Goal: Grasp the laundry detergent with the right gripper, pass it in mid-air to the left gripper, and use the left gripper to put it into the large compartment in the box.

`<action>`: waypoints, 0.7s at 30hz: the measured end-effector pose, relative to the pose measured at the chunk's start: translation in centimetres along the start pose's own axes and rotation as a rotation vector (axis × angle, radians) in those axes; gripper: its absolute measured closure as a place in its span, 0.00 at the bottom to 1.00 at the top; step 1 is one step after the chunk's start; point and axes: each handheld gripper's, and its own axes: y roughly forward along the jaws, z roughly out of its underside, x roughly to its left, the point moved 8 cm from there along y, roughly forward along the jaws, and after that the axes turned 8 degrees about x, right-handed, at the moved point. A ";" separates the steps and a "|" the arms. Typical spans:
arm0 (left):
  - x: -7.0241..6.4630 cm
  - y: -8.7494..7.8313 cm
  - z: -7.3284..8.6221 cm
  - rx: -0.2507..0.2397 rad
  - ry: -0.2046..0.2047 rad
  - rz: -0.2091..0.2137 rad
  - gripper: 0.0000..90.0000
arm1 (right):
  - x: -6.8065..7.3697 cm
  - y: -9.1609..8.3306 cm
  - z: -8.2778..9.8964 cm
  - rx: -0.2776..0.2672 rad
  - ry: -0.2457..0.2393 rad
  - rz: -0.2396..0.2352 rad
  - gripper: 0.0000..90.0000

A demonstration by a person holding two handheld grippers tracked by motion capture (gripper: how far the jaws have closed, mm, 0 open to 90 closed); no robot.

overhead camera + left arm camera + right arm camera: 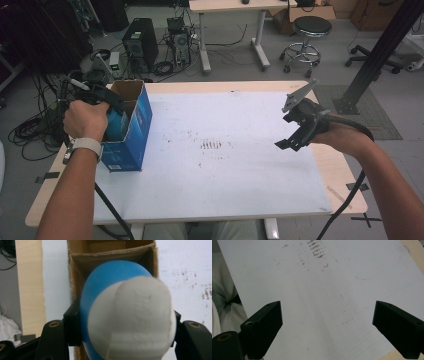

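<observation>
L gripper [125,322] has its jaws clamped on a blue-and-white rounded object [130,320], poss. a plastic toy or bottle w/ white end toward the lens, held right at the open mouth of the blue cardboard box [131,125]; in the high view the object sits partly inside the box opening, at the table's [225,165] left edge. R gripper [327,327] hangs over the white tabletop on the right side, well apart from the box, jaws spread wide w/ nothing between them.
</observation>
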 end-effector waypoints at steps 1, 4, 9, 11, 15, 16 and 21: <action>0.0 0.4 0.1 0.000 -0.002 -0.002 0.42 | 0.0 0.0 0.0 -0.001 0.003 -0.001 0.10; 0.1 1.3 0.2 0.001 -0.002 -0.002 0.42 | 0.1 0.1 -0.1 0.005 -0.005 0.002 0.10; 0.3 2.4 0.4 0.004 0.000 -0.003 0.42 | 0.0 0.1 -0.1 0.001 -0.001 0.005 0.10; 0.2 2.8 0.5 0.008 0.001 -0.007 0.42 | -0.1 0.1 -0.2 -0.001 -0.002 0.007 0.10; 0.1 3.4 0.5 0.017 0.006 -0.008 0.42 | 0.0 0.1 -0.3 -0.002 -0.003 0.008 0.10; 0.0 3.5 0.5 0.018 0.009 -0.008 0.42 | 0.0 0.1 -0.3 -0.001 -0.003 0.008 0.10; 0.1 4.2 0.7 0.037 0.015 -0.008 0.42 | 0.0 0.1 -0.2 -0.001 0.000 0.008 0.10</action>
